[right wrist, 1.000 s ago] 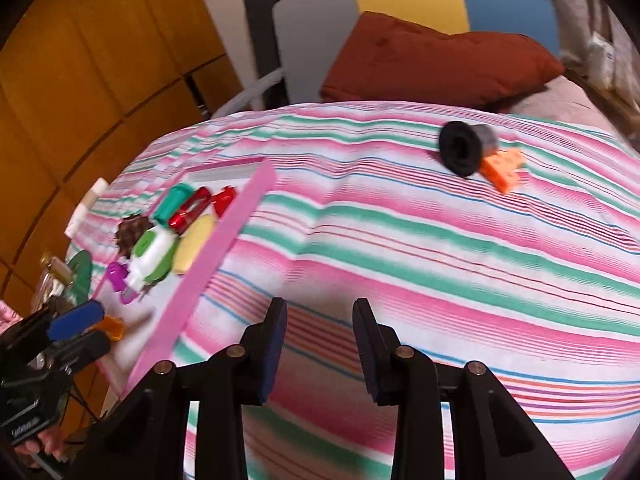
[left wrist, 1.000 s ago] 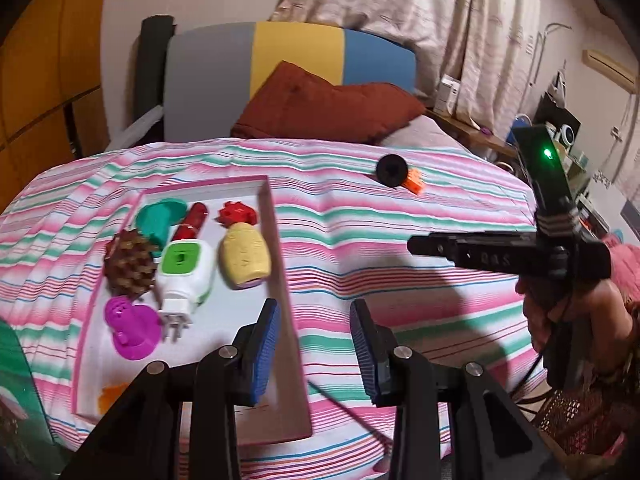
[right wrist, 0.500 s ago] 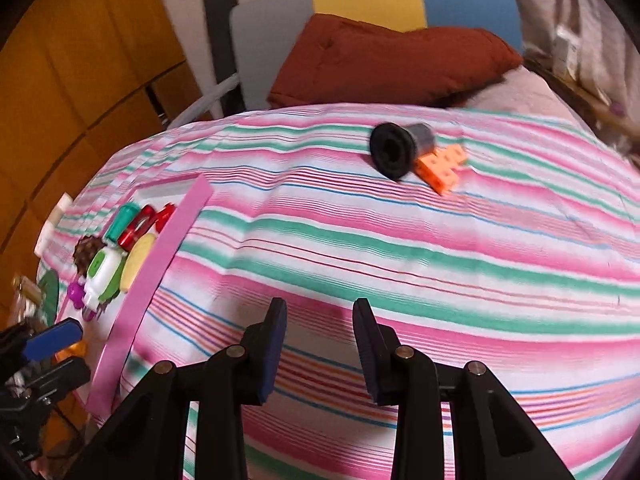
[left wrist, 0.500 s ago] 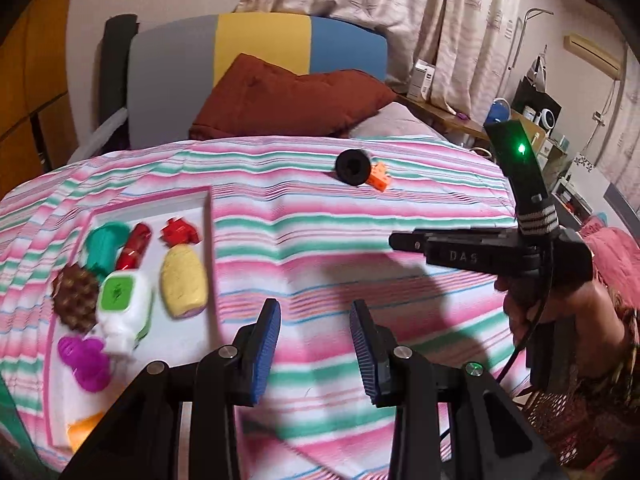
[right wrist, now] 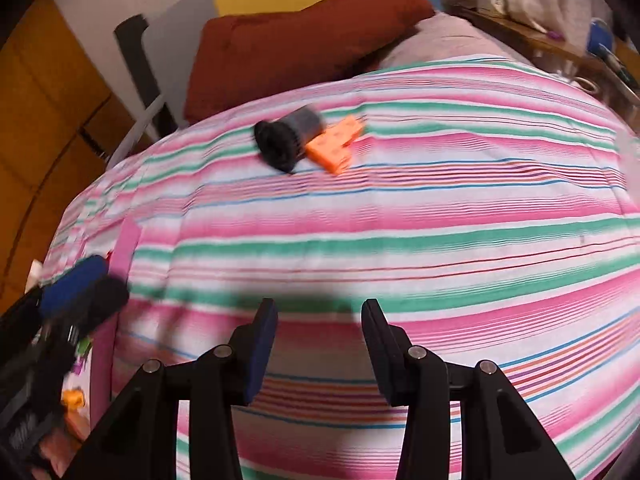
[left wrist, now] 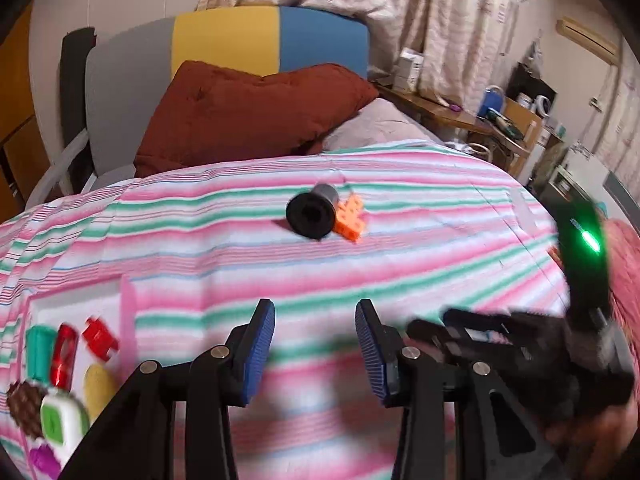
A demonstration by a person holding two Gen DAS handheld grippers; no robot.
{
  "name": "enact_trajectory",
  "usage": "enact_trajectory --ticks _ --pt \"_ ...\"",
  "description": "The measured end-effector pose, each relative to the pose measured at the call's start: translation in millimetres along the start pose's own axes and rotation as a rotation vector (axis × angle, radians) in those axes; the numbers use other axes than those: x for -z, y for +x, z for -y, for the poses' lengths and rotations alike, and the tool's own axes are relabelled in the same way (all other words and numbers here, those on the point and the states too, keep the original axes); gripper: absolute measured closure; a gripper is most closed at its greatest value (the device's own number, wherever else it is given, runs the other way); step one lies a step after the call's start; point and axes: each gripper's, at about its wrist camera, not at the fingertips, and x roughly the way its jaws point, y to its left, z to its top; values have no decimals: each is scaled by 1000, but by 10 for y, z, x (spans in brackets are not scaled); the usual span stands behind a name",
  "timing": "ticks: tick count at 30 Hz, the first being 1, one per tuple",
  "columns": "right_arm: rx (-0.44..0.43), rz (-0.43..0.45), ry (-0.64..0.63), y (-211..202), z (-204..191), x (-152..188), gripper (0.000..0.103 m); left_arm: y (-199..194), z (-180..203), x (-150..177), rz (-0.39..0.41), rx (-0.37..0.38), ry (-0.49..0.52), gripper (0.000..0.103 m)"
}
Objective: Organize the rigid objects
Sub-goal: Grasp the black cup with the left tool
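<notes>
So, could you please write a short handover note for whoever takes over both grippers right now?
Left gripper: empty, jaws have just been opening, over the striped bedspread.
Right gripper: empty too, jaws also just opening.
Done: the pink-rimmed white tray already holds several things, among them a red toy brick, a yellow oval piece and a white plug-in device with a green button.
Left: the black flanged plastic cylinder and the orange studded plastic block touching it lie on the bedspread, outside the tray. Neither is reached yet.
</notes>
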Motion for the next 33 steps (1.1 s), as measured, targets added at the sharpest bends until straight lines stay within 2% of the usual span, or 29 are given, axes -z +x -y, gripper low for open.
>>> enact_trajectory --ticks 5,10,15,18,21,28,33 --pt "-7 7 87 -35 238 -83 58 447 110 -389 -15 -27 4 61" --pt "-13 33 140 -106 373 -135 58 839 194 -790 0 -103 37 61" --pt "-39 10 160 -56 394 -142 58 1262 130 -1046 -55 -179 54 61" --pt "-50 1 164 -44 392 -137 58 1365 25 -991 -87 -186 39 61" --pt "-55 0 175 -37 406 -142 58 1269 -78 -892 -63 -167 14 60" --pt "-60 -15 152 4 330 -115 58 1069 -331 -599 -36 -208 -30 60" --pt "-55 -31 147 45 307 -90 58 1166 -483 -362 -113 -243 -45 60"
